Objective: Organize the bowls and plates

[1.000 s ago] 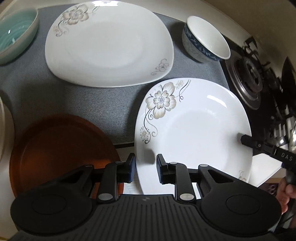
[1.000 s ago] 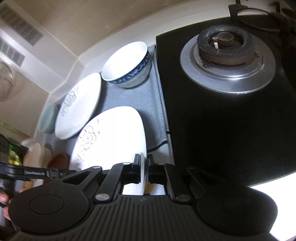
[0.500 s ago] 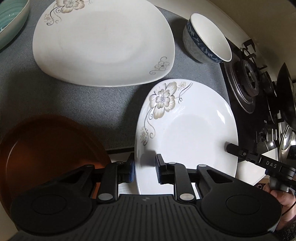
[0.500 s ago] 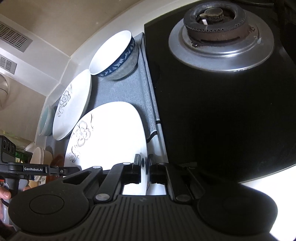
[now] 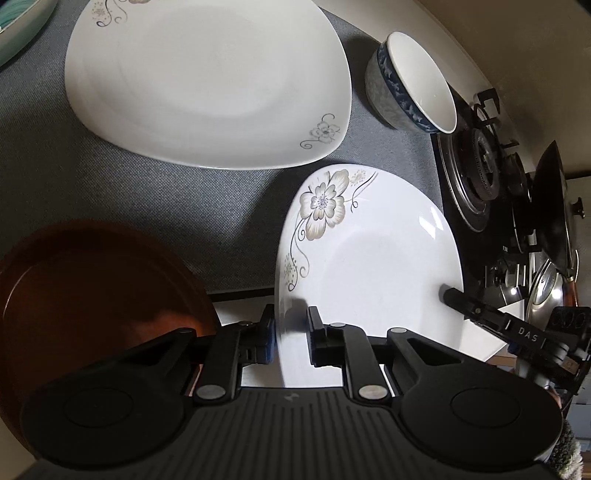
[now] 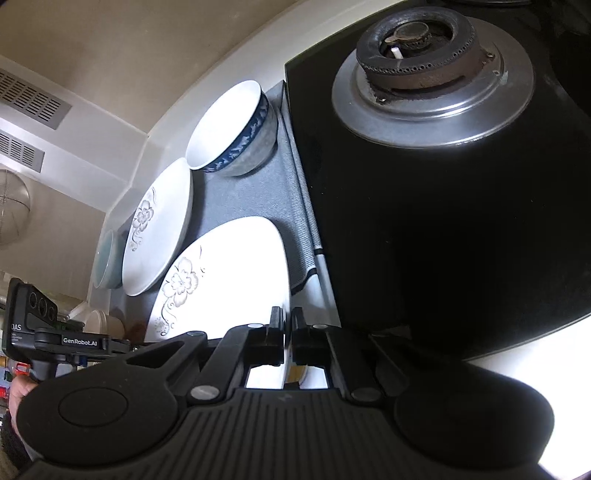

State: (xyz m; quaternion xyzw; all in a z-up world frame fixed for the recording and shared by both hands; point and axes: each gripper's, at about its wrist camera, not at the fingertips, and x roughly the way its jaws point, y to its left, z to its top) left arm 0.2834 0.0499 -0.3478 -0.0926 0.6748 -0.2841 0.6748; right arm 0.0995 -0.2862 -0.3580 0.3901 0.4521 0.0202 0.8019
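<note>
A white plate with a flower print (image 5: 369, 266) is tilted over the near edge of a grey mat (image 5: 147, 192). My left gripper (image 5: 291, 317) straddles its near rim. The jaws are closing, the left pad is at the rim, and a sliver of plate still shows before the right pad. In the right wrist view my right gripper (image 6: 288, 321) is shut on the opposite rim of the same plate (image 6: 229, 266). Its fingertip (image 5: 445, 293) shows at the plate's right edge in the left wrist view.
On the mat lie a larger white flowered plate (image 5: 207, 85), a blue-patterned bowl (image 5: 410, 85) and a teal bowl (image 5: 22, 29). A brown plate (image 5: 92, 295) sits near left. A black gas hob with a burner (image 6: 424, 48) borders the mat on the right, with pot lids (image 5: 546, 295) beyond.
The left jaws have narrowed around the plate's rim. The flowered plate has tilted a little and looms closer. The right gripper stays clamped on its rim.
</note>
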